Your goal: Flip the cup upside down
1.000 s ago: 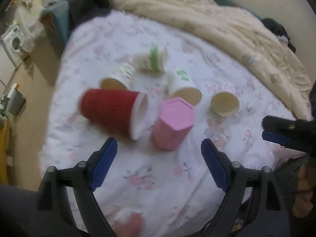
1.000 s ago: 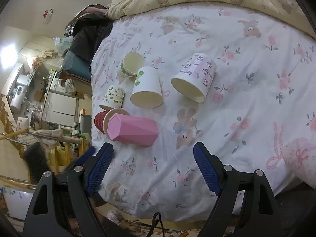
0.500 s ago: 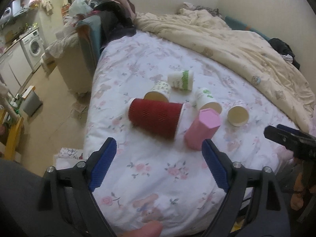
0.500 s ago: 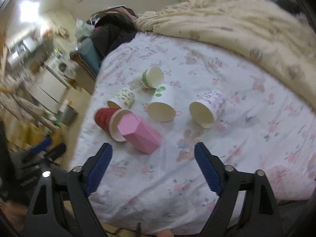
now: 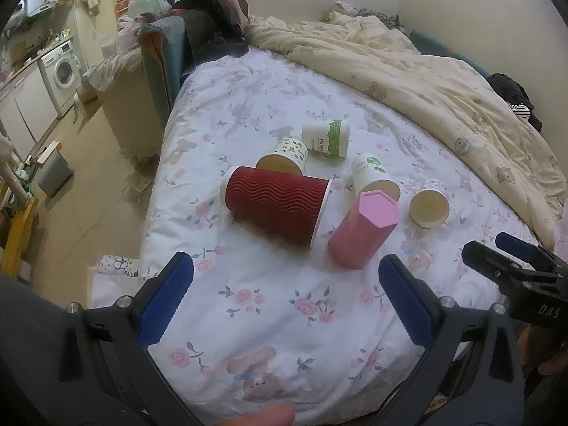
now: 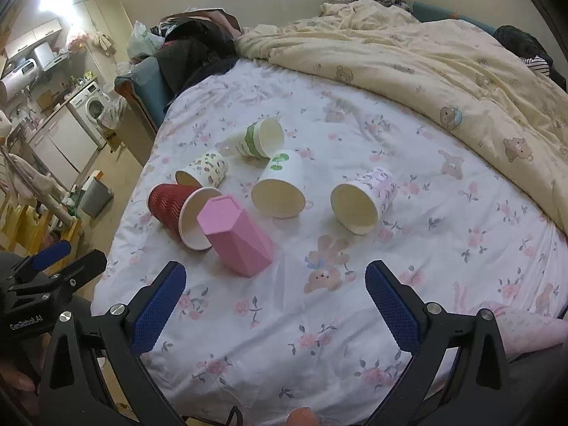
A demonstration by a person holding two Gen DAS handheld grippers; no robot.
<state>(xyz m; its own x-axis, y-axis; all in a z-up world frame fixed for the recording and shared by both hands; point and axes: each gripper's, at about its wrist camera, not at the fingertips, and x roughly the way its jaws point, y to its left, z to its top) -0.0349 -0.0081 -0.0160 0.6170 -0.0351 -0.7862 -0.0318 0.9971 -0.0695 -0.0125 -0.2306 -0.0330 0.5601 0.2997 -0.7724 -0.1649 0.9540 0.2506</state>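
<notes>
Several cups lie on the floral bedsheet (image 5: 277, 305). A pink hexagonal cup (image 5: 362, 230) (image 6: 236, 234) lies tilted, closed base up, against a red ribbed cup (image 5: 277, 204) (image 6: 174, 207) lying on its side. Behind lie a leaf-print white cup (image 5: 372, 174) (image 6: 280, 184), a patterned cup (image 5: 287, 154) (image 6: 204, 172), a green-banded cup (image 5: 328, 138) (image 6: 261, 138) and a lilac-print cup (image 5: 429, 202) (image 6: 362, 198). My left gripper (image 5: 285, 305) is open and empty, in front of the cups. My right gripper (image 6: 273, 305) is open and empty, also short of them.
A cream duvet (image 5: 408, 67) is bunched along the far and right side of the bed. Dark clothes (image 5: 209, 17) pile at the head corner. The bed's left edge drops to the floor, with a bin (image 5: 53, 170) and washing machine (image 5: 62, 71) beyond.
Both grippers have drawn back and levelled, so the cups look smaller and farther. The right view has rotated upright. The cups have not moved.
</notes>
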